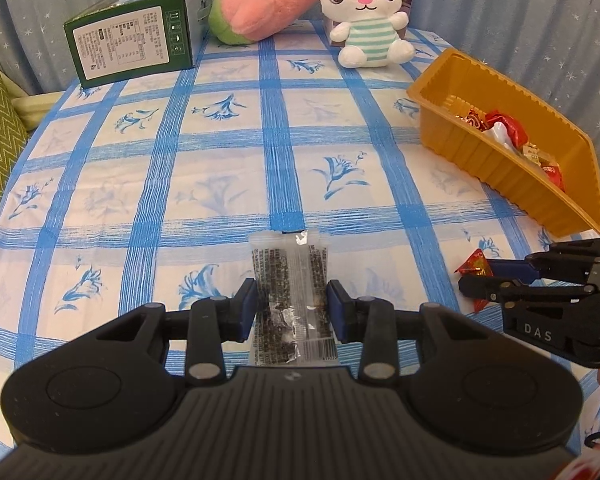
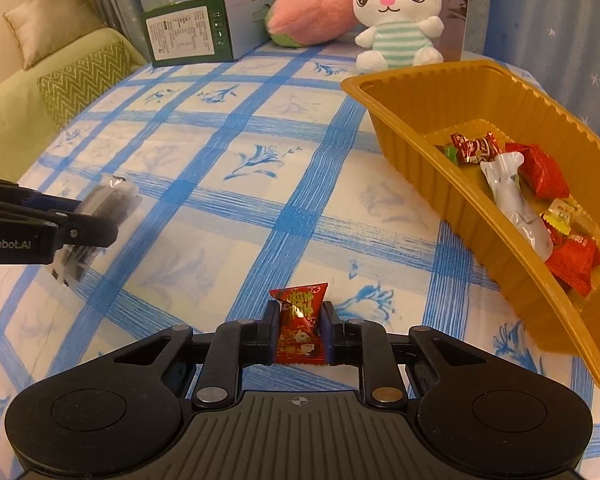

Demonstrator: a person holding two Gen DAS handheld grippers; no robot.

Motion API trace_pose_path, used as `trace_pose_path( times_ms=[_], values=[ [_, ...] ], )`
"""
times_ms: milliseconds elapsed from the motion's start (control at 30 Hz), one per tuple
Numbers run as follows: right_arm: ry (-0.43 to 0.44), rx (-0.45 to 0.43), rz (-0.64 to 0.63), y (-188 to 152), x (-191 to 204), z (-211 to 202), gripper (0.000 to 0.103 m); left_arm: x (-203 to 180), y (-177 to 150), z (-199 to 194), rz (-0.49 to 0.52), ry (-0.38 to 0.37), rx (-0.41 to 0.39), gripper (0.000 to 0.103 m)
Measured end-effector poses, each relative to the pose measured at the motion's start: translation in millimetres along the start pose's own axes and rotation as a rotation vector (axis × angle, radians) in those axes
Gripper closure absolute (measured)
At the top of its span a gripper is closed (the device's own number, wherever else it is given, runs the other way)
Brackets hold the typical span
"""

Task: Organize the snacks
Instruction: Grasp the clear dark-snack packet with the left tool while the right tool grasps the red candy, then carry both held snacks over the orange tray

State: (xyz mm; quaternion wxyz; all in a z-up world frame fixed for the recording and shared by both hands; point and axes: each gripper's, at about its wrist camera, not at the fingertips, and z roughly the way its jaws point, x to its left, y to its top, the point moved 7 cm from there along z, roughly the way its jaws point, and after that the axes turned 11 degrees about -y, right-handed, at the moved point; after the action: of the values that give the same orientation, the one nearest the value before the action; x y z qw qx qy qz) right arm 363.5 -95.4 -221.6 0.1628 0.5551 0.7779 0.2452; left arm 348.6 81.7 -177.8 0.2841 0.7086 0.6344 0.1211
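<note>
Lengthwise, the clear packet (image 1: 290, 292) lies clamped in the left gripper (image 1: 292, 308); the right gripper (image 2: 302, 330) pinches a red candy (image 2: 300, 324).

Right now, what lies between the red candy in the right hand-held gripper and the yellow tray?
Only bare checked tablecloth, seen in the right wrist view, separates the red candy from the yellow tray.

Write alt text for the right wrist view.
The right gripper pinches a red candy wrapper between its fingers above a blue-checked tablecloth. To the right sits a yellow tray holding wrapped snacks; the left gripper holds a clear packet at the left edge.
</note>
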Motion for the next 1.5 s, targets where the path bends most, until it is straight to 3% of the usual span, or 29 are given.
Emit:
trace_pose_path(
  times_ms=[600,1033,1500],
  values=[
    [0.047,-0.078,0.132,3,-33,-76,0.082,-58,22,-28,0.113,-0.073,-0.072,0.068],
    [-0.039,-0.144,0.261,3,-99,-125,0.082,-125,52,-27,0.267,-0.169,-0.109,0.068],
    [-0.146,-0.188,0.362,27,-169,-128,0.082,-176,120,8,0.438,-0.21,-0.139,0.068]
  ],
)
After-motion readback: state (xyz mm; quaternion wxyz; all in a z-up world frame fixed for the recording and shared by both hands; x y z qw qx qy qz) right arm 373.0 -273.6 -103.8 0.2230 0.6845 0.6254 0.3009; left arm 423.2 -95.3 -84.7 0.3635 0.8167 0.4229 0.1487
